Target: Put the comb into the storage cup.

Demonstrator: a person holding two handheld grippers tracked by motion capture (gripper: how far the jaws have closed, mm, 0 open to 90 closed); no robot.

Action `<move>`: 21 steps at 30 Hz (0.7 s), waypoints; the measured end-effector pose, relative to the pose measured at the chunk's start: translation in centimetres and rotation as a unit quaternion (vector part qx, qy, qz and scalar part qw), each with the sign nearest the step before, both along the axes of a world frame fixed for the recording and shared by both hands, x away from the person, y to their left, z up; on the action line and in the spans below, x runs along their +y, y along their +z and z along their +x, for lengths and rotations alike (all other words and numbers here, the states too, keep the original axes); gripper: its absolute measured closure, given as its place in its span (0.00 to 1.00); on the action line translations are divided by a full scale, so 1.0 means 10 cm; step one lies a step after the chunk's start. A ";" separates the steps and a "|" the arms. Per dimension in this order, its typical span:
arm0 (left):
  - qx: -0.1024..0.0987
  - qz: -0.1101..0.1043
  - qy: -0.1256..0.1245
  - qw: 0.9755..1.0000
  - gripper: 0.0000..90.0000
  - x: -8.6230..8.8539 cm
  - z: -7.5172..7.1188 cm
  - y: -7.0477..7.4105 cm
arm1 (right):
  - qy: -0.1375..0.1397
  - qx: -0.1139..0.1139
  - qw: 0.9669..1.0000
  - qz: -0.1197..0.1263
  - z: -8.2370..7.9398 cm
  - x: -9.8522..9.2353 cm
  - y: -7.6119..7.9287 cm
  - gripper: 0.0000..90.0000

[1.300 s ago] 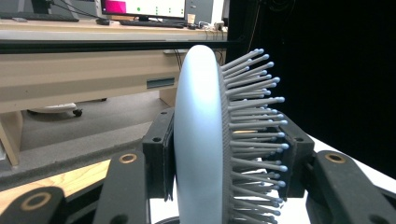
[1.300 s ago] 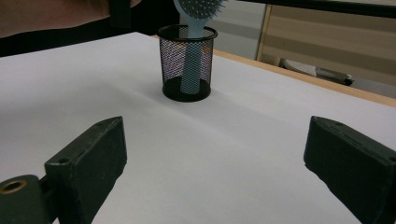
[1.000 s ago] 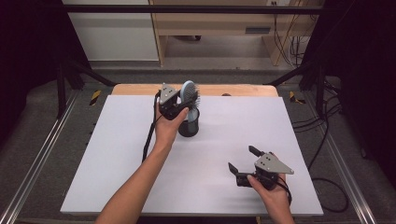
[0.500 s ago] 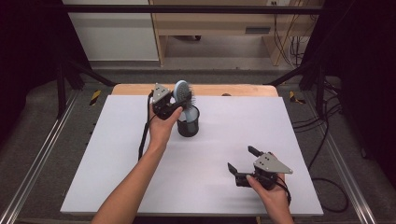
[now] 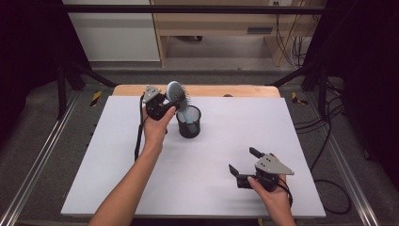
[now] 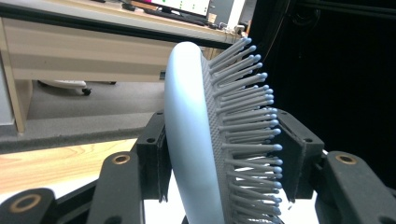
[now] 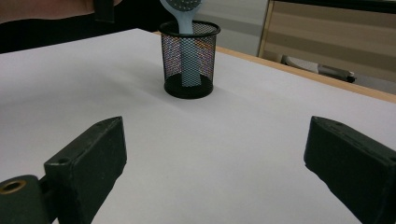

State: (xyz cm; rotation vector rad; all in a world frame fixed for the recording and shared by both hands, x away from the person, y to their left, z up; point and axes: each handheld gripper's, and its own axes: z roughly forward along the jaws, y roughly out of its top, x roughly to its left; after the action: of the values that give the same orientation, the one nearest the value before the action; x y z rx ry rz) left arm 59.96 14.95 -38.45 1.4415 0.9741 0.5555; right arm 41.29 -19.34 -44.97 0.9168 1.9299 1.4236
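Pale blue plastic sits between the jaws of the left gripper (image 6: pixel 219 154). It is the head of a hairbrush (image 6: pixel 187 116); one pad lies on its smooth back and the other meets the tips of the bristles, so the jaws look clamped on it at about half of their width. The brush handle goes down into a black mesh cup (image 7: pixel 189 56), and in the right gripper view its end seems to reach the bottom of the cup.

Compared with a second ago, the left hand has carried the brush head a little to the left in the high view. The head now leans away from the cup's middle, while the cup itself stays in its place. I judge that the brush is being settled into the cup and leaned on the rim, so what is left is to let go of it and see that the light cup does not tip.

The right gripper (image 5: pixel 241 160) rests near the front right of the table, jaws wide apart and empty, well apart from the cup.

The table (image 5: pixel 211 188) is covered with a plain white sheet, and a wooden edge (image 5: pixel 211 90) shows at the far side. Around it are grey floor, black frame bars, a wooden desk (image 5: pixel 211 23) and some cables (image 5: pixel 324 117).
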 end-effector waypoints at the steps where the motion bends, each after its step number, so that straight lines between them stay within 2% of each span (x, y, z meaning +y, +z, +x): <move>1: 0.002 -0.004 0.001 1.000 0.50 0.01 0.00 0.00 | 0.000 0.000 1.000 0.000 0.00 0.00 0.00 0.07; 21: 0.034 -0.038 0.019 0.999 0.48 0.19 0.05 -0.07 | 0.000 0.000 1.000 -0.001 0.00 0.00 0.00 0.07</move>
State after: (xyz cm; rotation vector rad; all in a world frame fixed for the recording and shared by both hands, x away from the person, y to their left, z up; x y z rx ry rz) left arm 60.46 16.89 -39.18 1.3847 1.0674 0.4943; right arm 41.29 -19.31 -44.99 0.9160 1.9323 1.4217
